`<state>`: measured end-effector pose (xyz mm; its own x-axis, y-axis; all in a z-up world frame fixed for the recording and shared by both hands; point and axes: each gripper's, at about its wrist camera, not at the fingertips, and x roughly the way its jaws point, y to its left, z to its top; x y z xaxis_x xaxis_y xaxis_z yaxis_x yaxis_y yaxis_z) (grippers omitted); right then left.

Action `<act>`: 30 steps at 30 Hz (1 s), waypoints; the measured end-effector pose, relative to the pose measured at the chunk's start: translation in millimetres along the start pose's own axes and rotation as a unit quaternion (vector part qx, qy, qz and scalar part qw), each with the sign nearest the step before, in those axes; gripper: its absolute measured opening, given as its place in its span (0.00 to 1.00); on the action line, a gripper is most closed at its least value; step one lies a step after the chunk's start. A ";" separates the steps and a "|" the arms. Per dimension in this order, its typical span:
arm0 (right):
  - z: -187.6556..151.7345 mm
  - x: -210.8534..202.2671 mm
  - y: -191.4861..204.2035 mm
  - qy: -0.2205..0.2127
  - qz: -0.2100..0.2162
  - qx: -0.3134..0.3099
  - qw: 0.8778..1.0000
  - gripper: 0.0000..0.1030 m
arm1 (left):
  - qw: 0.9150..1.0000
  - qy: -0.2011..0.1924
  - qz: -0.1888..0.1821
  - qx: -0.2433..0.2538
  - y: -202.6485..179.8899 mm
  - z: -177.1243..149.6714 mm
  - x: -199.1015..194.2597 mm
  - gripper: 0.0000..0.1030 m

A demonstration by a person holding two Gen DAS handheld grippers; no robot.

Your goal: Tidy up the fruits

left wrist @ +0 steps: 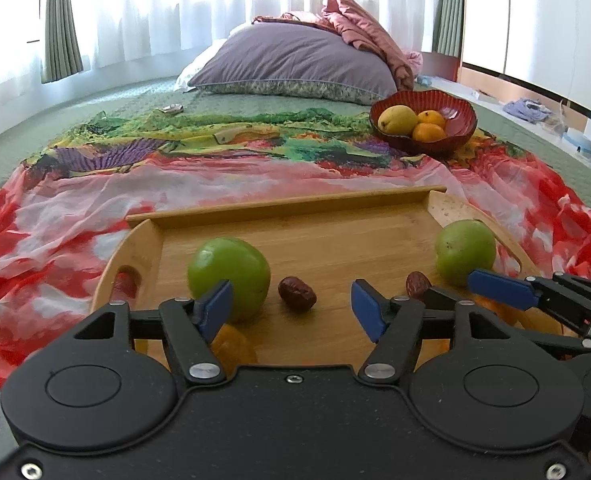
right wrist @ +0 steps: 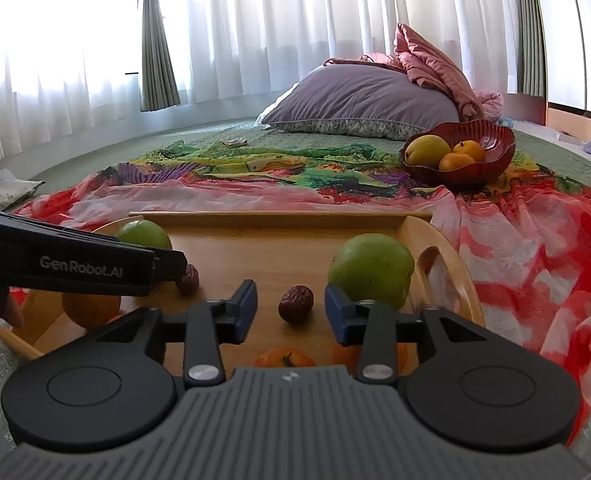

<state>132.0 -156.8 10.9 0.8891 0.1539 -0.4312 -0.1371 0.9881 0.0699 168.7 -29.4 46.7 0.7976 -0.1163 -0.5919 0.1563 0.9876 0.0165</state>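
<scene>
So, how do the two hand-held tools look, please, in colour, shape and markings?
Both tools are black, with two round discs at the base, silver pivot screws and blue finger pads. The left tool has a smooth black housing. The right tool has a ribbed grey housing. White lettering "GenRobot.AI" runs along the left tool's side in the right wrist view.

Home bedroom: bed (left wrist: 143,96) with pillow (left wrist: 295,60), curtained window (right wrist: 255,20).

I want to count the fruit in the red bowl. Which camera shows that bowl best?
The right wrist view: the red bowl looks larger there, with a yellow fruit and two oranges visible. The left wrist view shows the same bowl smaller, toward the right.
</scene>
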 end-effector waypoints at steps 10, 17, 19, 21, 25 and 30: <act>-1.2 -33.7 12.0 -0.013 -0.003 -0.008 1.000 0.82 | 1.000 -0.026 0.000 0.006 13.9 -13.3 -43.4 0.86; 2.3 -58.2 17.7 -0.024 -0.030 -0.026 0.999 0.95 | 0.999 -0.042 -0.012 0.000 20.3 -21.8 -71.5 0.95; 3.1 -64.2 19.1 -0.026 -0.034 -0.028 0.999 0.98 | 0.999 -0.050 -0.014 -0.003 22.6 -24.9 -79.6 1.00; 3.1 -70.4 20.4 -0.030 -0.037 -0.030 0.998 1.00 | 0.998 -0.058 -0.013 -0.002 24.3 -28.8 -87.6 1.00; 1.6 -79.0 23.4 -0.026 -0.044 -0.031 0.998 1.00 | 0.998 -0.064 -0.014 0.002 27.1 -36.8 -100.5 1.00; -4.0 -86.0 26.8 -0.020 -0.047 -0.026 0.998 1.00 | 0.998 -0.068 -0.010 0.012 29.1 -49.0 -113.3 1.00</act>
<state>50.1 -143.5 46.3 0.9158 0.0615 -0.3969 -0.0742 0.9971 -0.0165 54.3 17.7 74.7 0.8658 -0.1511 -0.4770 0.1854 0.9823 0.0254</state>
